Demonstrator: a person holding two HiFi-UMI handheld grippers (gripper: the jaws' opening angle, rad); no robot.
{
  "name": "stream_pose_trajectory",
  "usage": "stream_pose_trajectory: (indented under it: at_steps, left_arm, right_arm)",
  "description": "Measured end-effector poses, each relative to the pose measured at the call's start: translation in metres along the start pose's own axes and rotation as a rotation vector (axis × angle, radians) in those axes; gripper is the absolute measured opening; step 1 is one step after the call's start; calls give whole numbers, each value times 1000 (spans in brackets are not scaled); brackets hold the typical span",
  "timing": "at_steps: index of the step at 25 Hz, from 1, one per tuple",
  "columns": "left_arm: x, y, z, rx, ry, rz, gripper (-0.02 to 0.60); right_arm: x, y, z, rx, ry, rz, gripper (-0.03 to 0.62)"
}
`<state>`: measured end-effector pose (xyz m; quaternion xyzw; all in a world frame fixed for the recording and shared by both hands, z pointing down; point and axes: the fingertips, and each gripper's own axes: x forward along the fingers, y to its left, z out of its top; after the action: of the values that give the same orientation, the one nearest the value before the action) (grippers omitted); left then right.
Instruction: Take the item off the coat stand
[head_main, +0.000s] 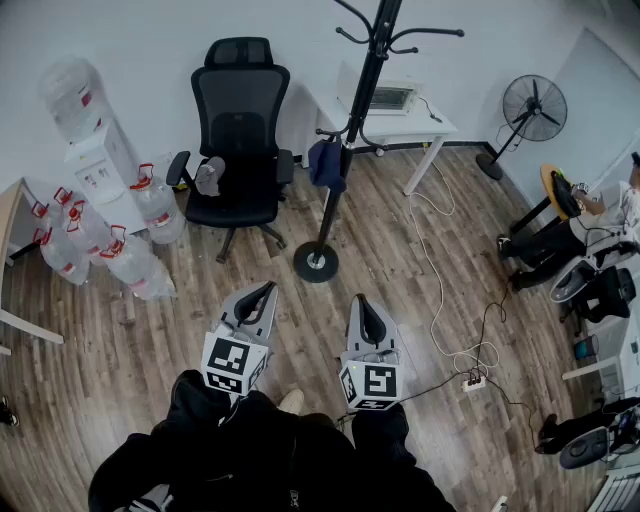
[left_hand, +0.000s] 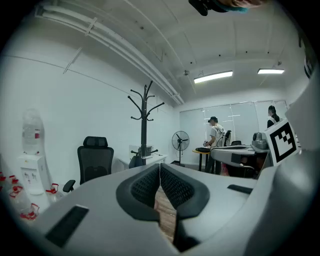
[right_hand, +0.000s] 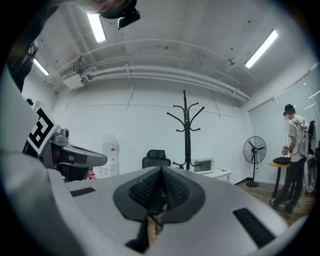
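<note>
Left gripper (head_main: 266, 290): held low in front of the body, pointing forward and a little to the right; jaws pressed together tip to tip, nothing between them.
Right gripper (head_main: 362, 304): just beside the left one and level with it, pointing forward; jaws closed, nothing gripped.
Spacing: the two grippers sit side by side, apart, not touching.
Marker cubes: left cube (head_main: 235, 362) and right cube (head_main: 370, 382) face up.
Arms: dark sleeves (head_main: 195, 398), drawn in close to the torso.

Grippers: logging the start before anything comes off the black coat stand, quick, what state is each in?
Left gripper: closed, holding nothing.
Right gripper: closed, holding nothing.
</note>
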<state>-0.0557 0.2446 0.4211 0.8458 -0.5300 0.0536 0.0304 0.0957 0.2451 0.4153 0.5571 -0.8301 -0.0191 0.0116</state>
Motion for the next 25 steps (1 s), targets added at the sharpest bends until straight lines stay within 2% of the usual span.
stream_pose_trajectory:
  at_steps: [10, 25]
  left_arm:
    - [-1, -2, -1, 0, 4, 0, 25]
    - [1, -12, 4, 15, -7, 17, 25]
  right_arm:
    - [-3, -2, 2, 25, -14, -3, 17]
    - [-8, -13, 4, 5, -34, 8, 17]
